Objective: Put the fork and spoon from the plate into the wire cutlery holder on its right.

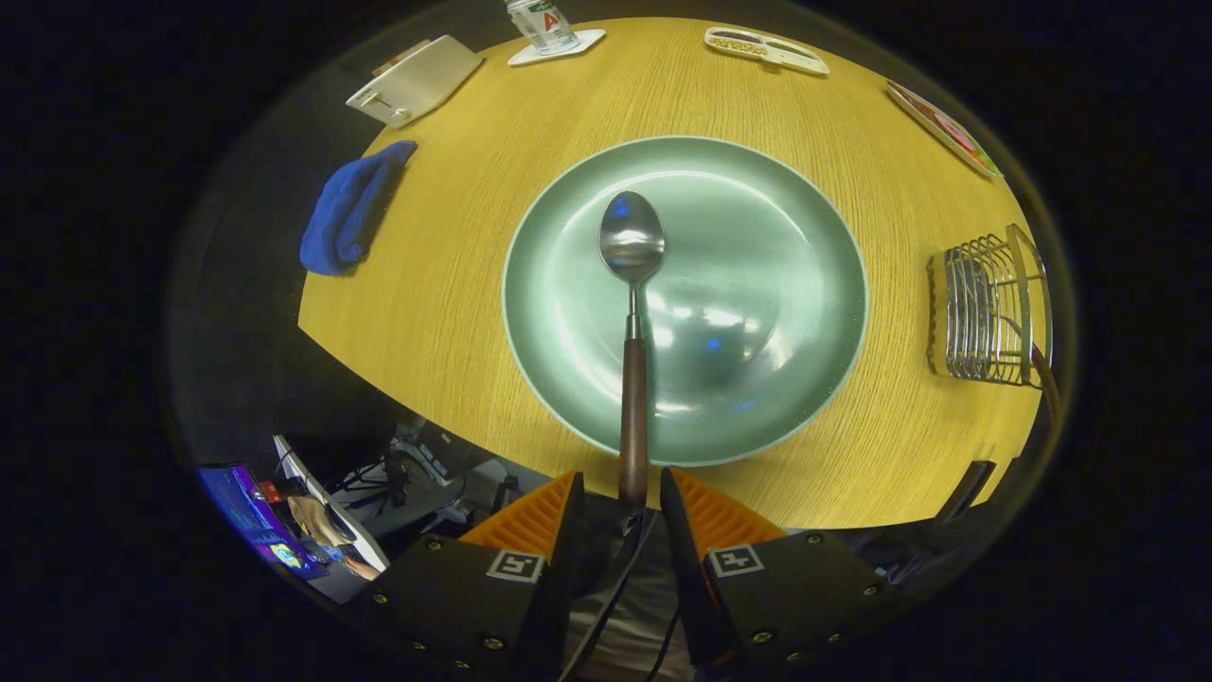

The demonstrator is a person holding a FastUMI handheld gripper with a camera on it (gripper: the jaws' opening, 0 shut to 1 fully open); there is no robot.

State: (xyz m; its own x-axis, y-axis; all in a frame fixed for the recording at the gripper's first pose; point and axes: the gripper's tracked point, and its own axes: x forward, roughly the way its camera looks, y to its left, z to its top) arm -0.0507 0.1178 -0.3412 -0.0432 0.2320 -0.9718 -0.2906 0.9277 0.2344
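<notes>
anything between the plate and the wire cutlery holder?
No. In the gripper view, only bare wooden table separates the plate from the wire cutlery holder. The gripper is open around the spoon handle's end.

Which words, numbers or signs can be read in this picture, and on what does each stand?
No text can be read.
Bottle label: cut off, blurred.
Printed card: too small.
Gripper: square coded markers, no words; its open fingers flank the spoon handle.
</notes>
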